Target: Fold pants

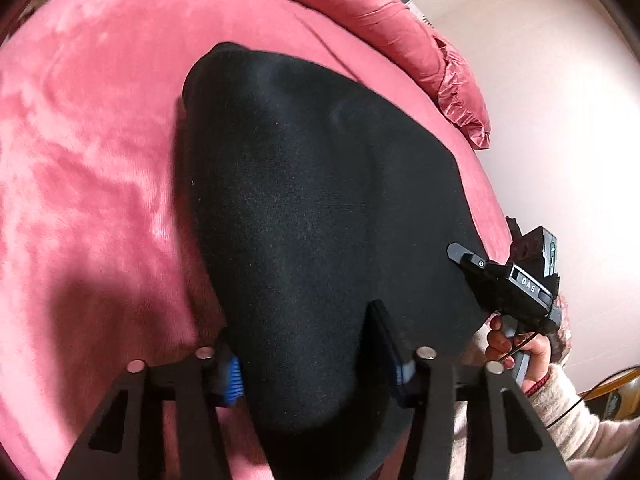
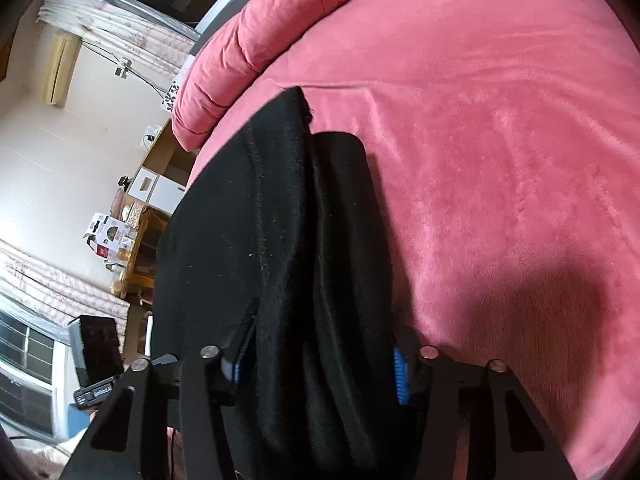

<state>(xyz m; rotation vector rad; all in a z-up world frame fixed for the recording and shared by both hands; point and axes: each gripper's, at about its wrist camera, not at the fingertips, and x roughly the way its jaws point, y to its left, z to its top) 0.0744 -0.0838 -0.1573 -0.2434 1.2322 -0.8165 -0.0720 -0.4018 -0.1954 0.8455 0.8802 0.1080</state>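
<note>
The black pants lie on a pink bed, bunched and lifted at the near end. My left gripper is shut on the near edge of the pants; cloth fills the gap between its blue-padded fingers. In the right wrist view the pants show as stacked folds running away from me. My right gripper is shut on these folds. The right gripper also shows in the left wrist view, gripping the pants' right edge.
A rolled pink blanket lies along the far edge of the bed. The bed's edge drops to a pale floor on the right. A wooden cabinet with boxes and curtained windows stand beyond the bed.
</note>
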